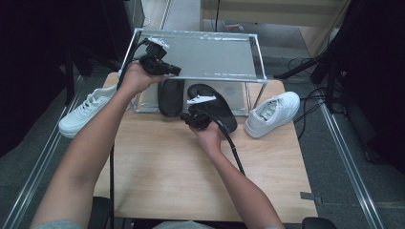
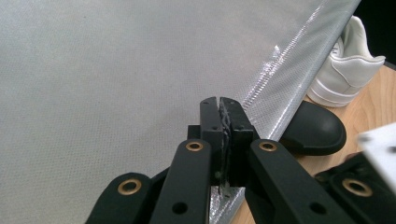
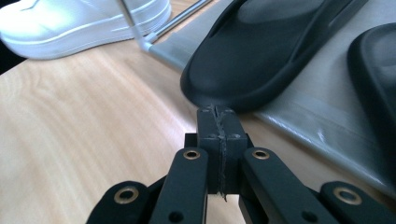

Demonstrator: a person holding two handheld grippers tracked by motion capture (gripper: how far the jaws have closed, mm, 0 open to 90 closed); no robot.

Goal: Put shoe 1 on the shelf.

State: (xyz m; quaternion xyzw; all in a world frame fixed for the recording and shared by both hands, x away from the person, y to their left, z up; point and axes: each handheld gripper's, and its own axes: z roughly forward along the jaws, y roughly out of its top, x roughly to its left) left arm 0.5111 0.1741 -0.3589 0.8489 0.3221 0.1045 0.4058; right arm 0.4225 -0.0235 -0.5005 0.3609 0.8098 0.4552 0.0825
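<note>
Our right hand-held gripper [image 1: 192, 118], frame centre, has its jaws shut tight with nothing between them, tips just at the heel of the right black slipper [image 3: 275, 51]. The left hand-held gripper [image 1: 160, 66], upper left, is likewise closed and empty above the rack [image 1: 210, 55]. By our reading, both smooth, rounded, matte slippers already lie on the lower shelf; the glossy white sneakers [image 1: 272, 113] wait on the pale wood worktop [image 1: 181, 176].

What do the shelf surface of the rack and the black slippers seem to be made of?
The rack's shelf surface looks like a silver-grey woven or mesh-textured sheet, judging by its fine dotted grain and dull sheen; it may be coated fabric or plastic. The black slippers look like matte moulded foam or rubber: smooth, seamless, softly rounded edges.
</note>
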